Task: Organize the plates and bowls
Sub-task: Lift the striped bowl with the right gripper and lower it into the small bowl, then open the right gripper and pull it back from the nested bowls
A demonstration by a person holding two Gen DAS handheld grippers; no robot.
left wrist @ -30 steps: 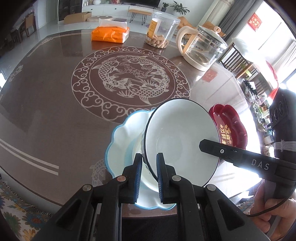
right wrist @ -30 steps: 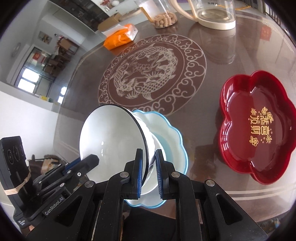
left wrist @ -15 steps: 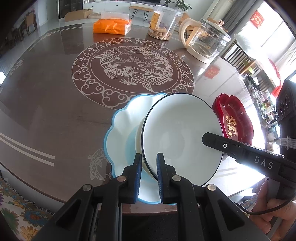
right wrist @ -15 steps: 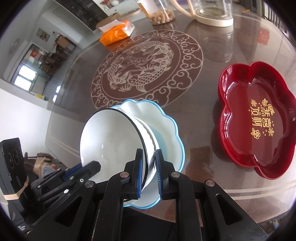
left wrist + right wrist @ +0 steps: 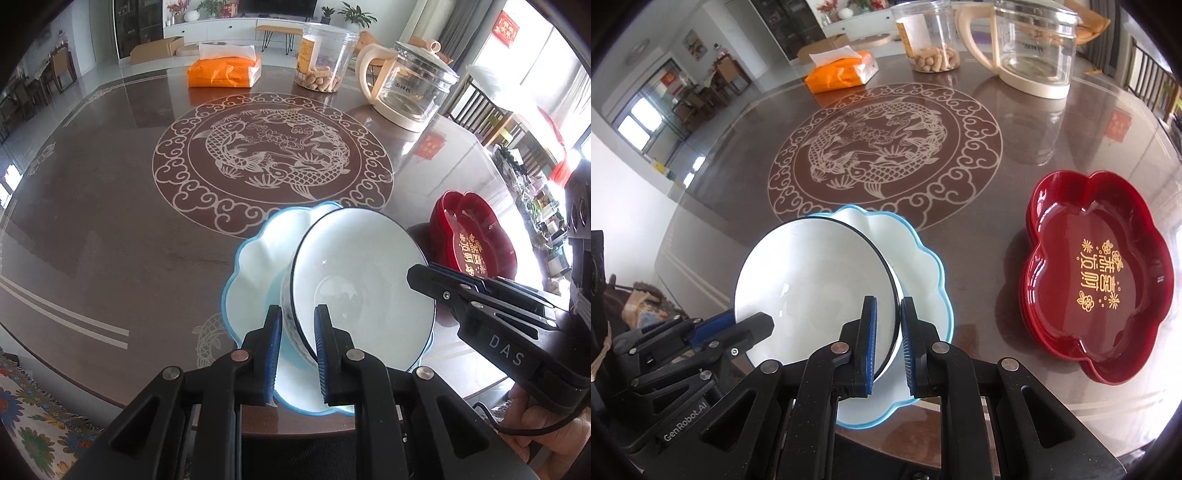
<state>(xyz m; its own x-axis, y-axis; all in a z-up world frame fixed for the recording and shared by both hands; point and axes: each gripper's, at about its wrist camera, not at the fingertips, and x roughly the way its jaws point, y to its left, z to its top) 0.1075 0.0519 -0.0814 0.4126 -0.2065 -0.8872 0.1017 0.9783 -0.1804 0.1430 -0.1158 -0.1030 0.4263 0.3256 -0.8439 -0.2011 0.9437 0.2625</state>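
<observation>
Both your claws straddle the white bowl's rim, their jaws easing apart.

Your left claw (image 5: 297, 350) has the near-left rim of the round white black-rimmed ceramic bowl (image 5: 354, 280) between its blue pads; your right claw (image 5: 888, 347) brackets the opposite rim. The bowl sits tilted in the scalloped white blue-edged plate (image 5: 919, 273) on the brown tabletop (image 5: 110, 221), the red flower-shaped tray (image 5: 1108, 273) apart to its right.

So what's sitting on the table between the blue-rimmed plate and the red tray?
Nothing: in the right wrist view, only bare brown table separates the blue-rimmed plate from the red tray.
</observation>
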